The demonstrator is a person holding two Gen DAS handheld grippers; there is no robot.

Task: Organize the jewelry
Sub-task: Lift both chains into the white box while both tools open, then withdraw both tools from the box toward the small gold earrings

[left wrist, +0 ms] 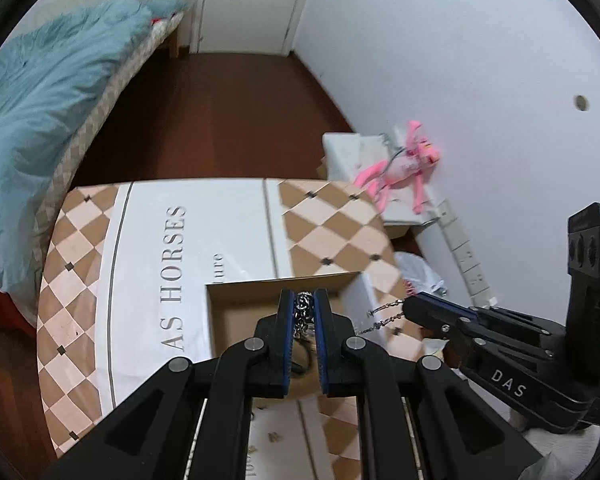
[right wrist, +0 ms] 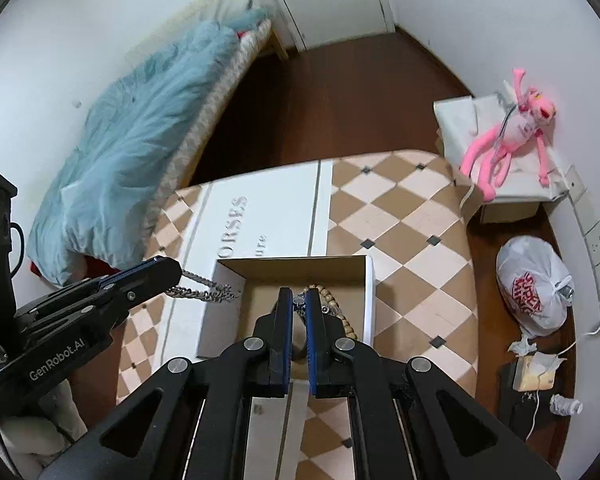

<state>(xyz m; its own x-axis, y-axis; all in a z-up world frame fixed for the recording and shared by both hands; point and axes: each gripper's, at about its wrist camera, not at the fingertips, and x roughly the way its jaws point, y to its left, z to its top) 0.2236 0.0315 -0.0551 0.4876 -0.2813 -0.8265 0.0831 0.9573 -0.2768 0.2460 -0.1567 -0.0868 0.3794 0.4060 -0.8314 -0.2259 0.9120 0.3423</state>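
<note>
Tabletop box (right wrist: 370, 292); chain (right wrist: 204, 290) stretched sideways.

The open cardboard box (right wrist: 292, 276) sits on the checkered table (right wrist: 412, 220), wooden beads (right wrist: 336, 308) inside it. The bed (right wrist: 140, 128) stands left, the pink stuffed toy (right wrist: 508, 136) right.

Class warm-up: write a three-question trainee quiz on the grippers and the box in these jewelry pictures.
1. True or false: the left gripper is open.
2. What lies inside the cardboard box? A) wooden bead bracelet B) wristwatch C) hairbrush
3. Fill in: the left gripper and the right gripper each pinch a silver ____.
Key: 1 false; 2 A; 3 chain.
</note>
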